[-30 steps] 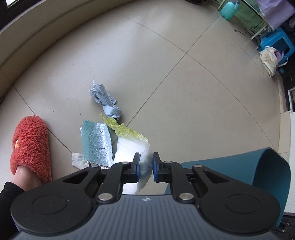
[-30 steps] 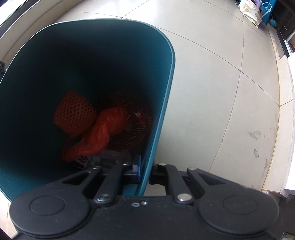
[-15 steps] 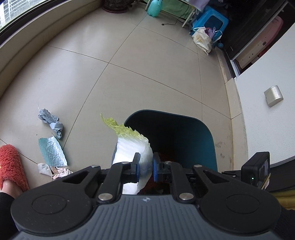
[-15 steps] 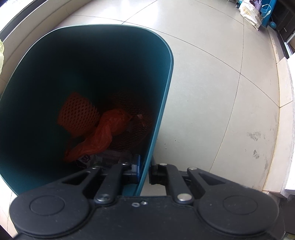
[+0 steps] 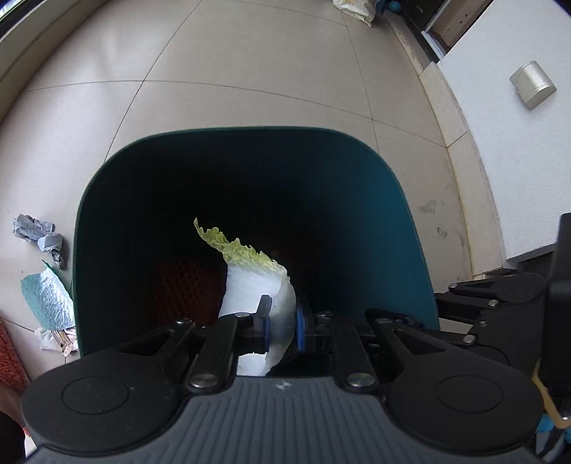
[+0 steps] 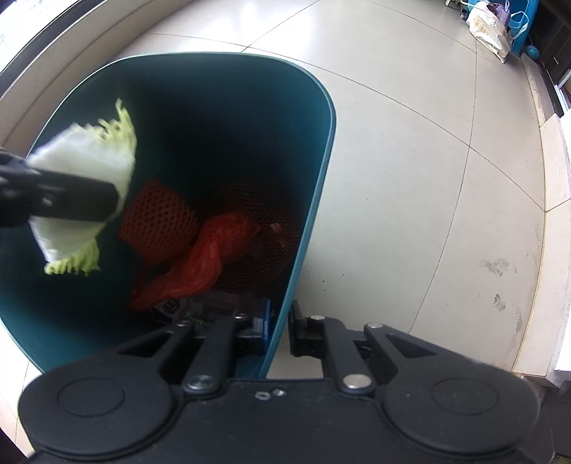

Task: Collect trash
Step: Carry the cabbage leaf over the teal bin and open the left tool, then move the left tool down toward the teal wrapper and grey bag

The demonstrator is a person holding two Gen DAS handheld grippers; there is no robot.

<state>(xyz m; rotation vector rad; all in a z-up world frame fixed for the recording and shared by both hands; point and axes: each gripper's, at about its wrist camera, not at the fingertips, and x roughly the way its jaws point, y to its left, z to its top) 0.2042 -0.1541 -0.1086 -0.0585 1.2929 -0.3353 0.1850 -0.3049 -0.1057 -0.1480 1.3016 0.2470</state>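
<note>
This looks like a home, perhaps a balcony or sunroom: large beige floor tiles (image 5: 257,64), a low ledge (image 6: 53,78) along the upper left, a plain white wall (image 5: 528,150) at right, a fuzzy orange slipper (image 5: 10,357) at lower left, shopping bags (image 6: 489,25) upper right.

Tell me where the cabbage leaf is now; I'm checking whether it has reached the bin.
The cabbage leaf is pinched in the left tongs, hanging over the teal bin mouth, above the orange net.
</note>
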